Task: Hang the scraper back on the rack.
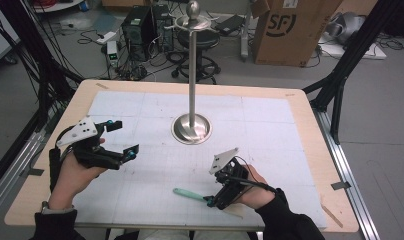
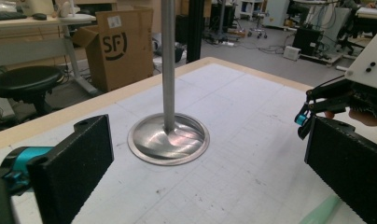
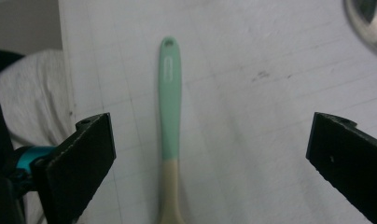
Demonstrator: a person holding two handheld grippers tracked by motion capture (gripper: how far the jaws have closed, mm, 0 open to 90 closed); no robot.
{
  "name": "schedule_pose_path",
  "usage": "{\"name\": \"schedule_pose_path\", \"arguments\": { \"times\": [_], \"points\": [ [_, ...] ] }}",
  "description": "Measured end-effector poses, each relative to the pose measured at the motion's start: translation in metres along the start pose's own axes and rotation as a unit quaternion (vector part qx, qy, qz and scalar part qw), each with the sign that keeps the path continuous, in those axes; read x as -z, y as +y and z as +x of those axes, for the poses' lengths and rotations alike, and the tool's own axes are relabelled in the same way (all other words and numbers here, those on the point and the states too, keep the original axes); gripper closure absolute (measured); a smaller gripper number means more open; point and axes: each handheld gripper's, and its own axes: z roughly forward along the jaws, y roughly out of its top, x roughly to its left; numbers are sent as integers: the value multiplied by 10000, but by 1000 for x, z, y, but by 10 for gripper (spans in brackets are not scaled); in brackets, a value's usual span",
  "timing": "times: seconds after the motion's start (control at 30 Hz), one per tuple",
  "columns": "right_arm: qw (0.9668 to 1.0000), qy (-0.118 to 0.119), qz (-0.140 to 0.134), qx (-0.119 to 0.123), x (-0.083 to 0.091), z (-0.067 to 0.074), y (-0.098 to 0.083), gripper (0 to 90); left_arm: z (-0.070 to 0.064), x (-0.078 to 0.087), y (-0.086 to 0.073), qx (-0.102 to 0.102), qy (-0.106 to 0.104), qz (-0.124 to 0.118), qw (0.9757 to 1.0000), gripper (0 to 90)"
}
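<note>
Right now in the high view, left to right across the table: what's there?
left gripper → metal stand → right gripper, fingers open over the green-handled utensil.

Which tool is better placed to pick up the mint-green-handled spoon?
Right. The right tool is open with the mint-green-handled spoon lying between its jaws; the left tool hangs open, away from it.

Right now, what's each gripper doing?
Left gripper: open, holding nothing.
Right gripper: open over the spoon, not gripping it.
</note>
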Motion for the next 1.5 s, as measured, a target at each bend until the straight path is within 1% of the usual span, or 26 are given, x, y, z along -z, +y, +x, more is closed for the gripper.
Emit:
{"name": "schedule_pose_path", "arguments": {
  "times": [0.1, 0.2, 0.33, 0.37, 0.43, 0.5, 0.57, 0.7, 0.73, 0.8, 0.83, 0.87, 0.9, 0.93, 0.97, 1.0, 1.03, 1.07, 1.13, 1.2, 1.23, 1.27, 1.33, 1.37, 1.43, 1.5],
  "points": [
    [9998, -19, 179, 87, -4, 3, 0, 12, -1, -3, 0, -14, -51, 40, 10000, 17],
    [9995, -129, 256, 117, -7, 6, 1, 42, -2, -6, -1, 6, -99, 51, 9999, 17],
    [9980, -127, 570, 228, -11, 12, 1, 69, -3, -6, 0, 5, -136, 14, 9999, 17],
    [9980, -127, 570, 228, -11, 12, 1, 69, -4, -6, 0, 20, -141, -2, 9999, 17],
    [9954, -103, 903, 294, -16, 15, -1, 78, -4, -6, 0, 28, -141, 2, 9999, 17],
    [9937, -133, 1056, 355, -18, 17, -2, 173, -4, -7, 0, 6, -143, 27, 9999, 17],
    [9933, -119, 1097, 348, -18, 17, -2, 198, -4, -8, 0, 23, -150, 39, 9999, 17],
    [9916, -138, 1231, 382, -18, 18, 1, 351, -3, -9, -1, 20, -148, 77, 9999, 17],
    [9916, -138, 1231, 382, -18, 18, 1, 351, -3, -10, -2, 26, -146, 86, 9999, 17],
    [9901, -157, 1340, 387, -20, 19, 2, 423, -3, -11, -3, 45, -155, 116, 9998, 17],
    [9879, -117, 1493, 395, -24, 20, 4, 474, -3, -12, -3, 36, -160, 139, 9998, 17],
    [9879, -117, 1493, 395, -24, 20, 4, 474, -4, -12, -3, 46, -160, 134, 9998, 17],
    [9843, -109, 1699, 457, -27, 21, 6, 507, -4, -11, -2, 33, -160, 115, 9998, 17],
    [9843, -109, 1699, 457, -27, 21, 6, 507, -4, -11, -2, 33, -160, 115, 9998, 17],
    [9820, -76, 1824, 481, -26, 23, 9, 563, -4, -11, -2, 41, -165, 93, 9998, 17],
    [9805, -97, 1892, 517, -26, 23, 11, 588, -4, -10, -1, 38, -151, 83, 9998, 17],
    [9805, -97, 1892, 517, -26, 23, 11, 588, -4, -10, -1, 28, -153, 83, 9998, 17],
    [9780, -43, 2031, 469, -27, 23, 14, 627, -4, -10, -1, 39, -155, 74, 9998, 17],
    [9745, 33, 2198, 443, -29, 23, 15, 651, -4, -10, -1, 36, -144, 83, 9999, 17],
    [9722, 66, 2303, 423, -30, 23, 17, 666, -3, -10, -1, 33, -138, 88, 9999, 17],
    [9724, 76, 2298, 397, -31, 23, 18, 680, -3, -10, -1, 39, -142, 88, 9999, 17],
    [9709, 65, 2357, 413, -31, 22, 19, 706, -3, -10, -1, 39, -151, 93, 9998, 17],
    [9701, 112, 2398, 363, -32, 19, 21, 787, -4, -10, -2, 26, -145, 113, 9998, 17],
    [9699, 155, 2407, 326, -33, 18, 21, 793, -4, -10, -2, 26, -145, 113, 9998, 17],
    [9698, 151, 2405, 384, -32, 19, 21, 799, -4, -10, -2, 30, -145, 122, 9998, 17],
    [9708, 142, 2356, 420, -32, 19, 20, 800, -4, -10, -2, 34, -143, 122, 9998, 17]
  ]
}}
